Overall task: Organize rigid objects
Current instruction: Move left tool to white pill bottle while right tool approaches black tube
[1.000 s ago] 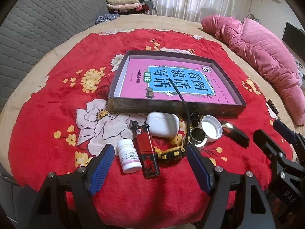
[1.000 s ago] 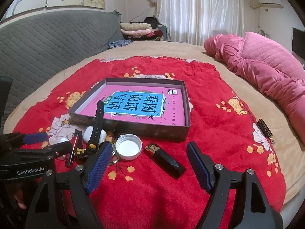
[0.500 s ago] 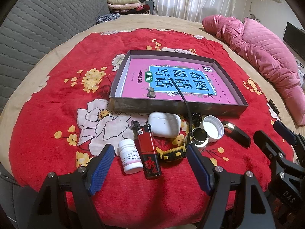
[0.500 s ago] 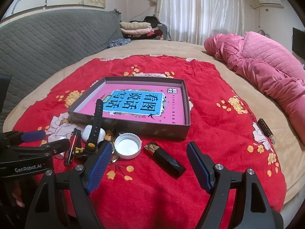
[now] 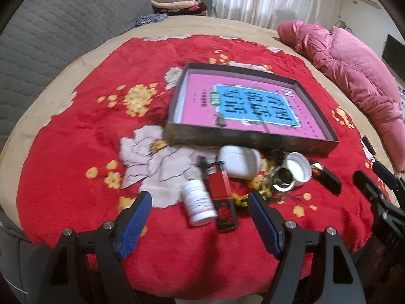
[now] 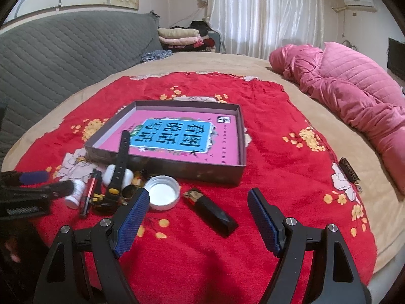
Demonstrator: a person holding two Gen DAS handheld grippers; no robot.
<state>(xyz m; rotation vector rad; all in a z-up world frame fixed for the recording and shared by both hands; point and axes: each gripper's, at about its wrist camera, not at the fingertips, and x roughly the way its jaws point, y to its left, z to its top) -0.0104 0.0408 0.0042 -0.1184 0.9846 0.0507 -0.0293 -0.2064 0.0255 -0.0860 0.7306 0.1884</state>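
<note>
Left gripper (image 5: 200, 219): fingers apart, empty, low centre of the left wrist view, over the near end of the white pill bottle (image 5: 198, 202) and red lighter (image 5: 222, 197).

Right gripper (image 6: 197, 215): fingers apart, empty, low centre of the right wrist view; black rectangular case (image 6: 211, 211) between them.

Grey box (image 6: 238, 136), pink book inside: frame centre, on red floral blanket (image 6: 278, 152).

White earbud case (image 5: 239, 162), white cap (image 6: 162, 195), small tin (image 5: 282, 178), black-yellow watch (image 6: 117, 172): clustered just before the box's near wall.

Fuzzy red blanket (image 6: 273, 116), glossy black lighter (image 6: 210, 211)
</note>
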